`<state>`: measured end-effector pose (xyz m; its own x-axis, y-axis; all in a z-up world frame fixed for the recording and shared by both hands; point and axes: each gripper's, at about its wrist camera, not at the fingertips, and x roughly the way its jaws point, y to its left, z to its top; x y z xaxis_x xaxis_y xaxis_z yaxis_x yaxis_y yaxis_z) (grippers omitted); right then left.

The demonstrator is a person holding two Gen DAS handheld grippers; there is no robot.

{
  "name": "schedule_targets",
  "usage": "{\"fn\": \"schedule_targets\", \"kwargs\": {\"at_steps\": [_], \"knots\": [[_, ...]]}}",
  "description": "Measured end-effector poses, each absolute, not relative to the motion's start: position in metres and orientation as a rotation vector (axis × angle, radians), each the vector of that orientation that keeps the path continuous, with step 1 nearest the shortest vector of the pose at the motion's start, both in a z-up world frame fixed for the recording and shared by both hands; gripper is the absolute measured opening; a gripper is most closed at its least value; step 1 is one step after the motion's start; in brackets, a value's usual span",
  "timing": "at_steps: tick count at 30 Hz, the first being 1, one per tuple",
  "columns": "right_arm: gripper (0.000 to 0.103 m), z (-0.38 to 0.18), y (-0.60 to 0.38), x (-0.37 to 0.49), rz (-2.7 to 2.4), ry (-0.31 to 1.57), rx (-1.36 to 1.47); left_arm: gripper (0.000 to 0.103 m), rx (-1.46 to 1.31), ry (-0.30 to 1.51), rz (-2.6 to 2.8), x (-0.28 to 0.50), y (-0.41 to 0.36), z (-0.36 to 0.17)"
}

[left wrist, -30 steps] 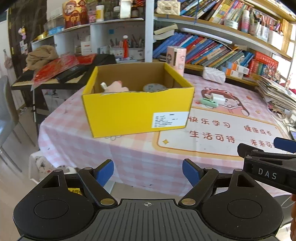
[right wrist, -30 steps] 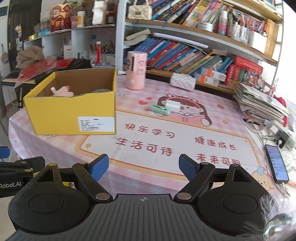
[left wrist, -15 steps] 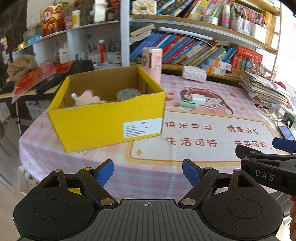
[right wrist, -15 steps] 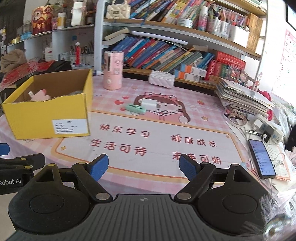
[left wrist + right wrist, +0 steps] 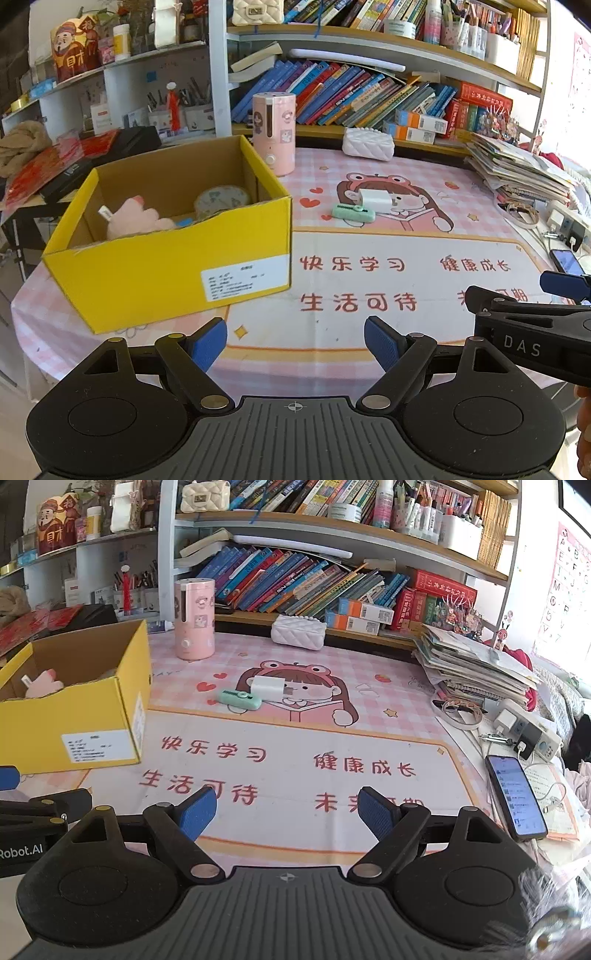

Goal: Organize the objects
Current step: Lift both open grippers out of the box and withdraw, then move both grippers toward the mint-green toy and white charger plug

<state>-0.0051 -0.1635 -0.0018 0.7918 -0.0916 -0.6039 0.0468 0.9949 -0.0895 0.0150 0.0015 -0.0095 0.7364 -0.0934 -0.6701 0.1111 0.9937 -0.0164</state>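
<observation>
Both tools empty, jaws wide: left gripper (image 5: 295, 341) and right gripper (image 5: 288, 814), side by side over near edge of table (image 5: 280, 746). Yellow box (image 5: 166, 266) at left, already holding pink plush (image 5: 138, 219) and round tin (image 5: 221, 197). Loose on the mat, far-centre: mint-green bar (image 5: 239, 698) touching white charger block (image 5: 267, 688) just behind it. Bar's long axis roughly left-right, slightly slanted, so across the line of approach. From right gripper: ahead, a little left. From left gripper: ahead, a little right, just beyond box's right corner. Neither clearly nearer. Likely next: reach forward, pads closing across bar's short width, then carry left to box.
</observation>
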Motion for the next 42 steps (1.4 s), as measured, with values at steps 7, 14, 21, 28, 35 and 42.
{"fn": "schedule_targets", "kwargs": {"at_steps": [7, 14, 21, 28, 35, 42], "knots": [[0.083, -0.003, -0.179, 0.016, -0.080, 0.665, -0.076, 0.084, 0.023, 0.731, -0.131, 0.035, -0.016, -0.010], [0.083, -0.002, -0.198, 0.043, -0.078, 0.671, -0.081, 0.084, 0.008, 0.730, -0.127, 0.061, -0.034, -0.010], [0.083, -0.001, -0.219, 0.076, -0.062, 0.670, -0.086, 0.084, -0.001, 0.733, -0.108, 0.090, -0.055, -0.011], [0.083, 0.000, -0.240, 0.108, -0.033, 0.675, -0.087, 0.084, -0.006, 0.739, -0.081, 0.113, -0.074, -0.010], [0.083, -0.002, -0.258, 0.134, 0.002, 0.680, -0.072, 0.084, 0.003, 0.749, -0.049, 0.133, -0.091, -0.010], [0.082, -0.007, -0.273, 0.160, 0.036, 0.688, -0.047, 0.084, 0.005, 0.758, -0.021, 0.153, -0.103, -0.011]]}}
